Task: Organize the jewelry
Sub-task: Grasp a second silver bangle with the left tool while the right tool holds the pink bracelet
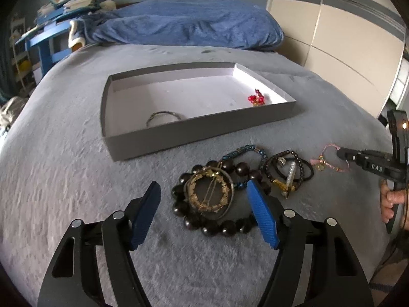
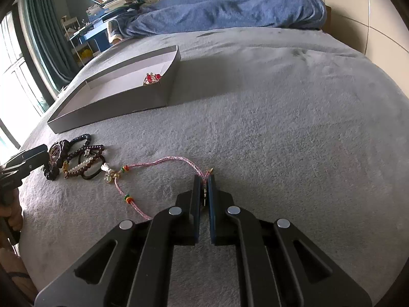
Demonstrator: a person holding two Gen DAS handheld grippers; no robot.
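Observation:
A grey box (image 1: 179,138) (image 2: 115,102) lies on the bed, holding a thin bangle (image 1: 163,117) and a red bead piece (image 1: 257,98) (image 2: 152,78). In front of it lies a jewelry pile: a dark bead bracelet (image 1: 204,222) with gold hoops (image 1: 208,193) on it, and black bracelets with a pearl clip (image 1: 288,172) (image 2: 81,163). My left gripper (image 1: 204,192) is open around the gold hoops. My right gripper (image 2: 204,179) (image 1: 341,153) is shut on a pink cord bracelet (image 2: 163,162) (image 1: 329,162), which trails on the blanket.
The grey blanket (image 2: 281,128) covers the bed. A blue duvet (image 1: 184,23) lies at the far end. A blue desk with books (image 1: 51,25) stands at the left, a wardrobe (image 1: 345,38) at the right.

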